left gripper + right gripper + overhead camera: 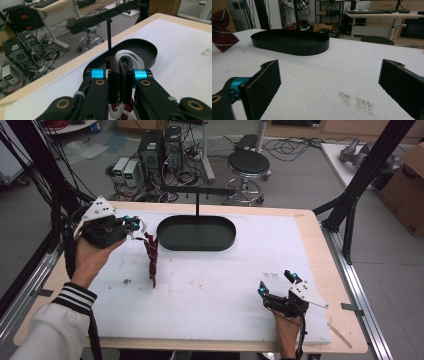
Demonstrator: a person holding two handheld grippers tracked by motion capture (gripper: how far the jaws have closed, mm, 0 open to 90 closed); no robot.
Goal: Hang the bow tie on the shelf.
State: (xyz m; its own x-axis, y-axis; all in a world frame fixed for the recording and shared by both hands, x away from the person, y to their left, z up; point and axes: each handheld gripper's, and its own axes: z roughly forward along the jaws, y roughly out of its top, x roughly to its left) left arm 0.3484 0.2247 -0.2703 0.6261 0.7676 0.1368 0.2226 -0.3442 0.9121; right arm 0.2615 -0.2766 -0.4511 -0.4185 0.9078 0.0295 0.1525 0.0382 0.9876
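White padding covers the wooden table [320, 245], and beyond its far edge the floor holds computer towers, tangled cables and a stool [248, 162].

At the left edge, raised above the table, the left claw [134, 225] has its jaws pressed together on a white loop; in the left gripper view the loop [130, 58] arches out past the closed jaws, and how it joins the cloth below is hidden behind them. A dark red striped tie [151, 256] hangs from that loop, its lower end reaching down to the padding toward the left side; whether the tip rests on the surface or hangs just above it is hard to tell. The right gripper view catches only a corner of the tie [223, 30], cut off by the frame's left edge.

Just beside the tie, near the middle of the far edge, sits a black oval tray [165, 237]. A thin black post [197, 205] with a crossbar rises from it; its top is cut off in the right gripper view.

Near the right end of the near edge, the right claw [276, 282] rests low over the padding with jaws spread wide and nothing between them. Faint dark smudges [357, 101] mark the padding ahead of it, well apart from the tray.
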